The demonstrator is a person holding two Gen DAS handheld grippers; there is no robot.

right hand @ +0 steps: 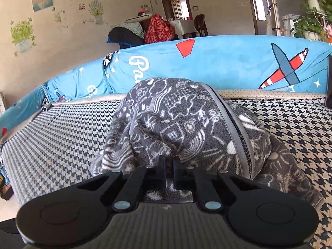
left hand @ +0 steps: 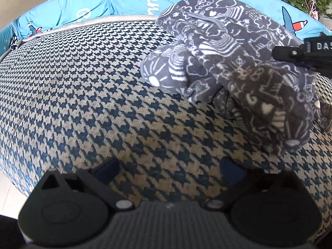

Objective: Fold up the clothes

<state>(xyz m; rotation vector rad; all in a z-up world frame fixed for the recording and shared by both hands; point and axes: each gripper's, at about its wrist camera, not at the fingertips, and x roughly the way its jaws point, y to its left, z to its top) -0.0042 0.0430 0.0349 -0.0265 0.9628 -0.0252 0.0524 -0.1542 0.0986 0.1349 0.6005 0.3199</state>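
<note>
The right gripper has its fingers pinching the grey white-doodled fleece jacket; the left gripper has its fingers spread above the houndstooth sofa cushion.

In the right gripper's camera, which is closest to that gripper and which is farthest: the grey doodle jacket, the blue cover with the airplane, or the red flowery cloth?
1. Grey doodle jacket: pinched in the right gripper, dead centre.
2. Blue cover: behind the jacket, along the sofa's back.
3. Red flowery cloth: far across the room, upper middle.
</note>
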